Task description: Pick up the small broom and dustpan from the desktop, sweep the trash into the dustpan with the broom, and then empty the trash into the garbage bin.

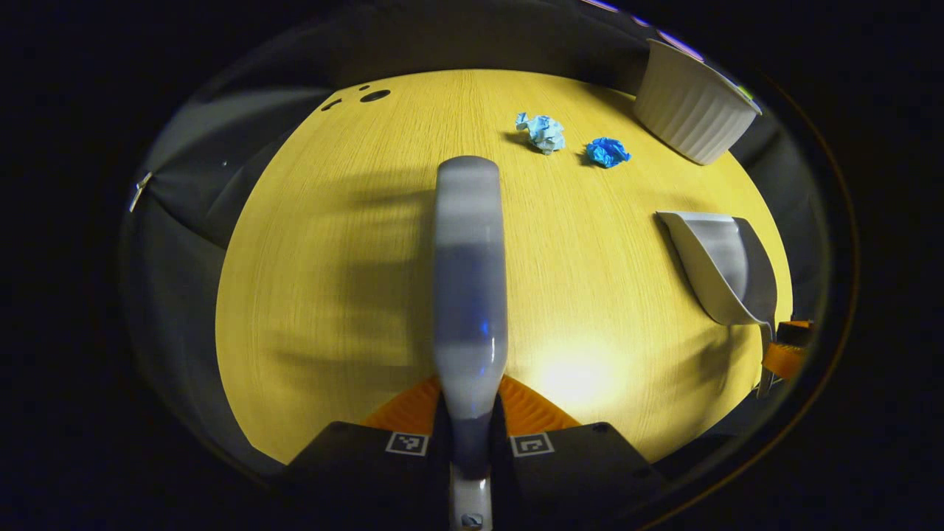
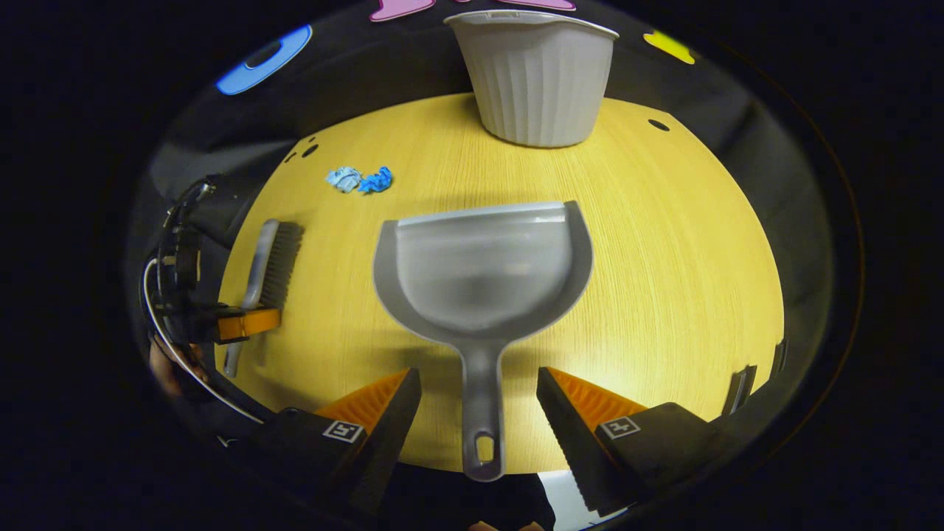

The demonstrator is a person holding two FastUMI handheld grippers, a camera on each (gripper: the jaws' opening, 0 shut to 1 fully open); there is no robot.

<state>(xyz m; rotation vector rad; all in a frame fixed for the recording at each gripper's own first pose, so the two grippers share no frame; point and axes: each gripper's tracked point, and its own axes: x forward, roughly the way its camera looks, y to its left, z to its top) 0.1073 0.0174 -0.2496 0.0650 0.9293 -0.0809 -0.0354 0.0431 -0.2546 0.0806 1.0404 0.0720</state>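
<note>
My left gripper (image 1: 470, 387) is shut on the handle of the small grey broom (image 1: 470, 280), which reaches forward over the yellow desktop (image 1: 332, 243). In the right gripper view the broom (image 2: 269, 265) shows bristles to the right, with the left gripper (image 2: 247, 323) on its handle. The grey dustpan (image 2: 483, 269) lies flat on the desktop. Its handle (image 2: 483, 413) runs between the fingers of my open right gripper (image 2: 479, 387), with a gap on each side. Two crumpled paper balls, pale blue (image 1: 543, 133) and bright blue (image 1: 607, 152), lie far ahead.
A ribbed pale garbage bin (image 2: 538, 81) stands at the desktop's far edge, straight beyond the dustpan. Small dark holes (image 1: 374, 95) mark the far left of the desktop. The desktop's front edge lies just under both grippers.
</note>
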